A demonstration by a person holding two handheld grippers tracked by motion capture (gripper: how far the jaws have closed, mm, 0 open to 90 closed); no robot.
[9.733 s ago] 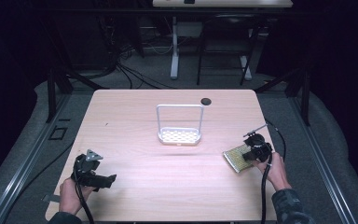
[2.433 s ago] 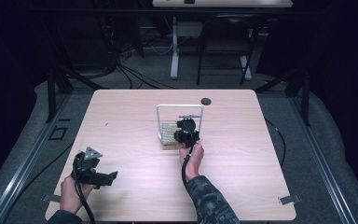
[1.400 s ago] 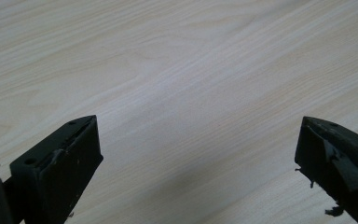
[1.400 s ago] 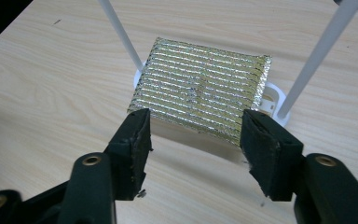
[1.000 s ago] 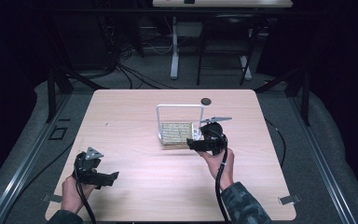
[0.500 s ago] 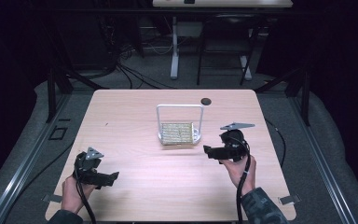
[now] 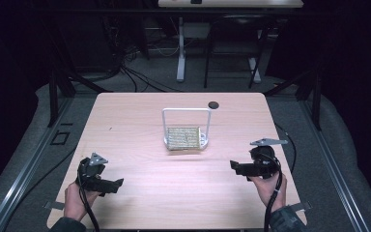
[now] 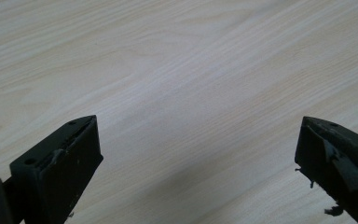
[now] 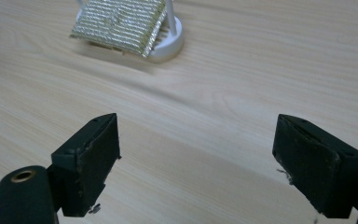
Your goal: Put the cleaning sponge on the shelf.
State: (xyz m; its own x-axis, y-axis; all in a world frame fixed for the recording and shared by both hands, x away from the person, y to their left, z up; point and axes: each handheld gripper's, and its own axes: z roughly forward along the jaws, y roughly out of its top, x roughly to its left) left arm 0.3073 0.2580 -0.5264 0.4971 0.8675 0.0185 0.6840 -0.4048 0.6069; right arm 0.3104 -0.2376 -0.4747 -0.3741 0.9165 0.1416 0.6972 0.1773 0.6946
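Observation:
A flat gold woven pad (image 7: pixel 183 137) lies on the base of a small white rack (image 7: pixel 207 122) with an arched frame, at the table's middle. In the right gripper view the pad (image 9: pixel 119 23) overhangs the white base (image 9: pixel 172 39) at the top left. My right gripper (image 7: pixel 235 166) is held at the right of the table, open and empty, jaws pointing left; its jaws (image 9: pixel 196 172) stand wide over bare wood. My left gripper (image 7: pixel 116 183) rests near the front left corner, open and empty, with its jaws (image 8: pixel 198 163) far apart above the tabletop.
A small black round object (image 7: pixel 213 104) lies near the table's (image 7: pixel 140 116) far edge, behind the rack. Cables trail from both grippers over the front edge. Dark floor, metal rails and another table's legs surround the table.
The right gripper carried the gold pad from the table's right side to the rack, left it there, and has drawn back to the right, open. The left gripper has stayed put.

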